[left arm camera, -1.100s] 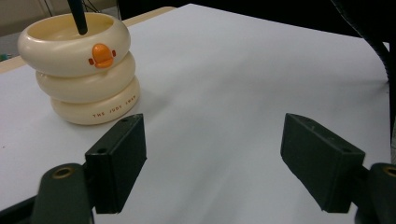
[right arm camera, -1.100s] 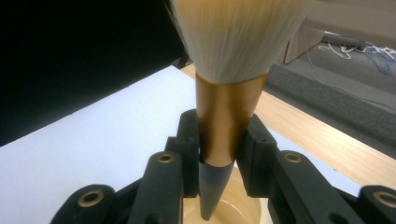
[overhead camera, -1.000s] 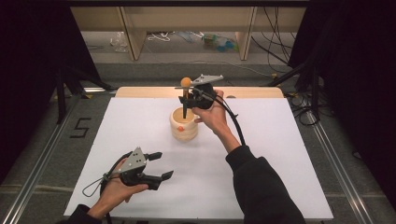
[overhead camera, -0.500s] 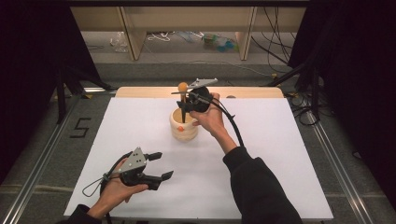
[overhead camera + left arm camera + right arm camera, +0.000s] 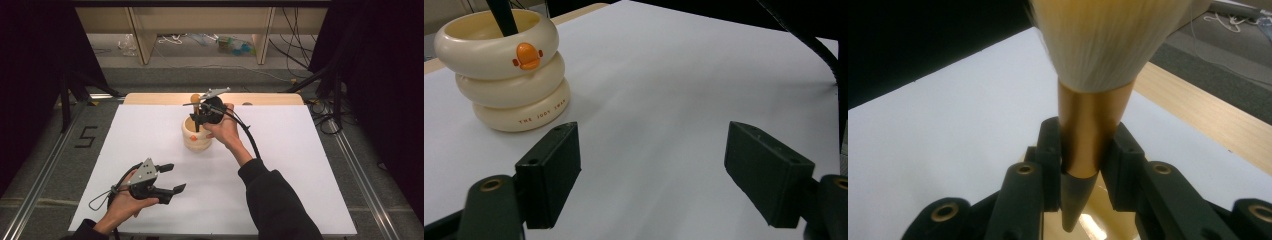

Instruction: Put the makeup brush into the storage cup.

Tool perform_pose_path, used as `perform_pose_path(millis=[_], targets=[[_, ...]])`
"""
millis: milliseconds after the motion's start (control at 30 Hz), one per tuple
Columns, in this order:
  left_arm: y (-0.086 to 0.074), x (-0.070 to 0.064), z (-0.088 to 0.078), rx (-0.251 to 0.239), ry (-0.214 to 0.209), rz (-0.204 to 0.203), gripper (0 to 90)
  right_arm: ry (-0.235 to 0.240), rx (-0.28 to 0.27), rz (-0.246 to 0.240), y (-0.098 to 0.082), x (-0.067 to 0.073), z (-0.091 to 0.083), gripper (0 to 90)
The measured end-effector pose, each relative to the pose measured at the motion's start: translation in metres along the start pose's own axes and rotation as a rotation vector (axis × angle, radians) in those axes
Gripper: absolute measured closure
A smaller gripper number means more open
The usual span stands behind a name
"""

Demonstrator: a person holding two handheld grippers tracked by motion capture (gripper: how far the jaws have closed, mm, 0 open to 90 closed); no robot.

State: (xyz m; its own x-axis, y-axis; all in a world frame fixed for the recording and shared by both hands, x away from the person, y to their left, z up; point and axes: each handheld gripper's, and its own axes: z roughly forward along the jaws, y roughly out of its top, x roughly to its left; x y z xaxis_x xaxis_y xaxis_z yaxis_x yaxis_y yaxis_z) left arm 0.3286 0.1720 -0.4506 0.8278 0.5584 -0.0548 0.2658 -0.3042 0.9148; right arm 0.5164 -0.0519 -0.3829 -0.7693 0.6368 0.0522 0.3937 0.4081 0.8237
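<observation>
At the far middle of the white table [image 5: 300, 165] stands a cream holder [image 5: 196, 136] shaped like three stacked rings, with a small orange duck bill [image 5: 527, 55] on its top ring and fine lettering round its base. The person's right hand holds the right gripper [image 5: 1083, 160] just above the holder's mouth, its jaws clamped on the gold ferrule of a makeup brush [image 5: 1093, 100]. The brush stands upright, pale bristles fanning out on top, its dark tapered handle reaching down into the holder. Near the front left corner, well apart from the holder, the left gripper [image 5: 167, 178] sits in the person's left hand with its jaws spread wide and nothing between them, pointing across the bare tabletop.
</observation>
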Motion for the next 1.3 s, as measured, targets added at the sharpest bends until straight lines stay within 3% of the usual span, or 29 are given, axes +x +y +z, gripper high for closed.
perform_pose_path(millis=[67,233,333,500,733,867,1067,1300], targets=[[0.0,0.0,0.0,-0.001,0.0,-0.002,22.3,0.004,0.006,0.011,-0.001,0.0,0.002,69.6],[0.0,0.0,0.0,-0.002,0.001,-0.002,22.3,-0.046,-0.014,0.044,0.003,-0.001,-0.003,39.4],[0.0,0.001,0.0,0.001,0.002,0.0,22.3,-0.074,-0.036,0.058,0.004,-0.003,-0.009,33.1],[0.0,0.001,0.0,0.0,0.0,0.01,22.3,-0.075,-0.061,0.071,0.007,-0.003,-0.02,29.6],[0.0,0.001,0.0,0.0,0.005,0.0,22.3,-0.055,-0.126,0.04,0.01,0.005,-0.038,26.2],[0.0,0.001,0.0,0.0,0.009,-0.005,22.3,-0.042,-0.13,0.031,0.009,0.009,-0.047,24.3],[0.0,0.002,0.0,0.002,0.014,0.004,22.3,-0.021,-0.145,0.021,0.001,0.014,-0.066,24.1],[0.0,0.001,0.0,-0.003,0.014,-0.004,22.3,-0.029,-0.178,0.003,-0.011,0.017,-0.092,23.9]])
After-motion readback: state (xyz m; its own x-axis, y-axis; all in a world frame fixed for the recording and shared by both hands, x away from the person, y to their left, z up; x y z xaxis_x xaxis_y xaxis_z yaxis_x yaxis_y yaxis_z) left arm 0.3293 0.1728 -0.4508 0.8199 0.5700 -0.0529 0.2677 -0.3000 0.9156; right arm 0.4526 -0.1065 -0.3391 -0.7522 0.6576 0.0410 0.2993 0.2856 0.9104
